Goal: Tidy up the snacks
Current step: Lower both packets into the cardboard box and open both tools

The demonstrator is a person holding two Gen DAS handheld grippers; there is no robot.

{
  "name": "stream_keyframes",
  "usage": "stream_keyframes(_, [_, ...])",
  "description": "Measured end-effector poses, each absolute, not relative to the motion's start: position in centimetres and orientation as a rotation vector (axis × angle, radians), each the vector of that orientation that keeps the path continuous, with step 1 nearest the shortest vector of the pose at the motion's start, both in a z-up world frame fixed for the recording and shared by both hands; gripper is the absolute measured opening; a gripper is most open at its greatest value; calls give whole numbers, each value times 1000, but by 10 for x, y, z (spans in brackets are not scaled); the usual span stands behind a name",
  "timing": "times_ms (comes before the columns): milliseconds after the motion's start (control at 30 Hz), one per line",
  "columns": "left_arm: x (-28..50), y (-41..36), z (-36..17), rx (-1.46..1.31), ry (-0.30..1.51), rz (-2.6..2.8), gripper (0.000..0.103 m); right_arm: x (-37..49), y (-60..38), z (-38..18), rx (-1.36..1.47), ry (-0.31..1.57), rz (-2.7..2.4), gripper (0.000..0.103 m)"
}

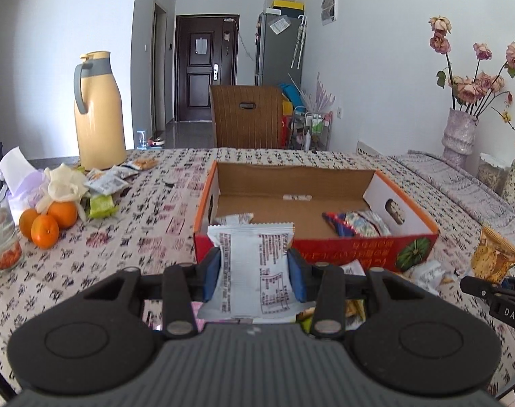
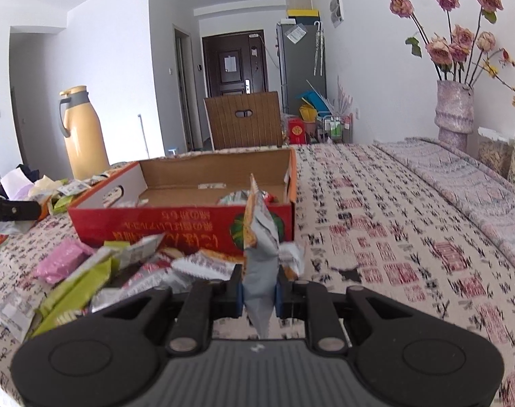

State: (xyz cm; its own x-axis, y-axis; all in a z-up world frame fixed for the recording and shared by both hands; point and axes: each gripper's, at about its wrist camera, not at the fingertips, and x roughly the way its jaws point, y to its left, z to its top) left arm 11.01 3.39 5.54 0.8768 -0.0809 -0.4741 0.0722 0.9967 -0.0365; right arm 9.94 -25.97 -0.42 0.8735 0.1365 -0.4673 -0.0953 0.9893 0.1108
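My left gripper (image 1: 254, 271) is shut on a white snack packet (image 1: 254, 264) with printed text, held flat just in front of the red cardboard box (image 1: 355, 251). The box holds a few packets, among them a colourful one (image 1: 355, 222). My right gripper (image 2: 260, 293) is shut on a silver and orange snack packet (image 2: 257, 237), held edge-up before the same box (image 2: 176, 227). A heap of loose packets (image 2: 98, 271) lies on the table to the left of the right gripper. The right gripper also shows at the right edge of the left wrist view, gripping its orange packet (image 1: 494, 257).
A yellow thermos jug (image 1: 98, 112) stands at the back left, with oranges (image 1: 47, 220), tissue and small packets (image 1: 111, 183) near it. Flower vases (image 1: 459, 135) stand at the right wall. A wooden chair (image 1: 247, 115) is behind the table. The patterned tablecloth (image 2: 393, 237) stretches to the right.
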Motion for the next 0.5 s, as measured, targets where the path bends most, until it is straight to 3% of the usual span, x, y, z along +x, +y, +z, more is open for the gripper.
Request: stream_keyframes(500, [217, 5, 84, 44, 500, -62, 42, 216, -240, 37, 66, 472, 183, 16])
